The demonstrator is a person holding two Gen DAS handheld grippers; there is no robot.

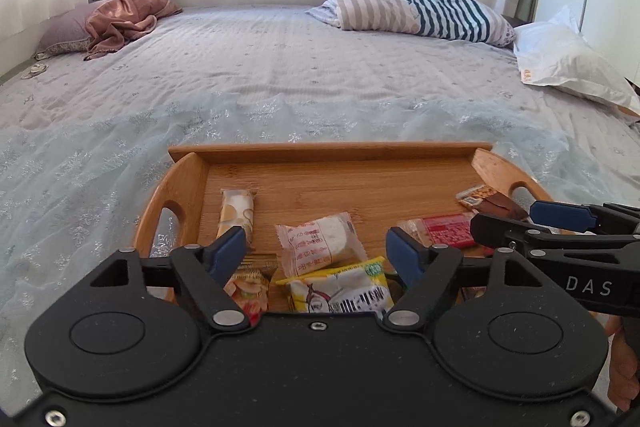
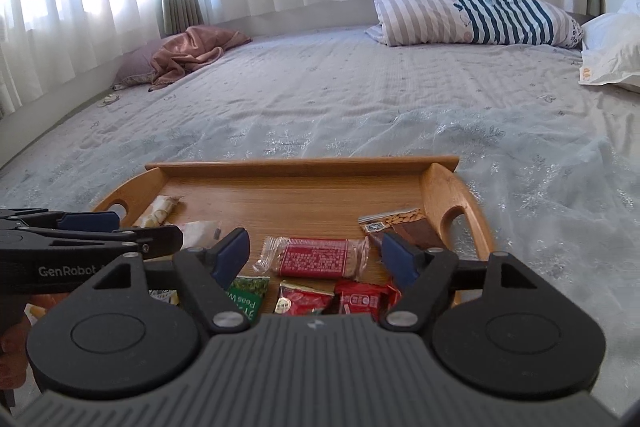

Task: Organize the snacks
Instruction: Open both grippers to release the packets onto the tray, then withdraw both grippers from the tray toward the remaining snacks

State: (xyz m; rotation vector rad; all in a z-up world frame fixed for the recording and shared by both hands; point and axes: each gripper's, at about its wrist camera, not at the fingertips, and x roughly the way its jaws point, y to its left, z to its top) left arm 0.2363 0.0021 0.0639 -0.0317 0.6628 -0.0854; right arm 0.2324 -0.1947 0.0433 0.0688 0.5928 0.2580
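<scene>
Left wrist view: hovering left gripper [image 1: 316, 247] with jaws spread and empty over snack packets in wooden tray [image 1: 320, 149], lower centre. Right gripper [image 2: 314, 253] likewise gaping, empty, above red wafer packet [image 2: 314, 258]. Probably best descending squarely, pinching one packet only.

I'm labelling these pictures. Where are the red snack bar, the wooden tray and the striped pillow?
red snack bar [image 2: 314, 259], right wrist view, middle of wrapper
wooden tray [image 2: 304, 165], right wrist view, far rim
striped pillow [image 2: 476, 17], right wrist view, middle
</scene>
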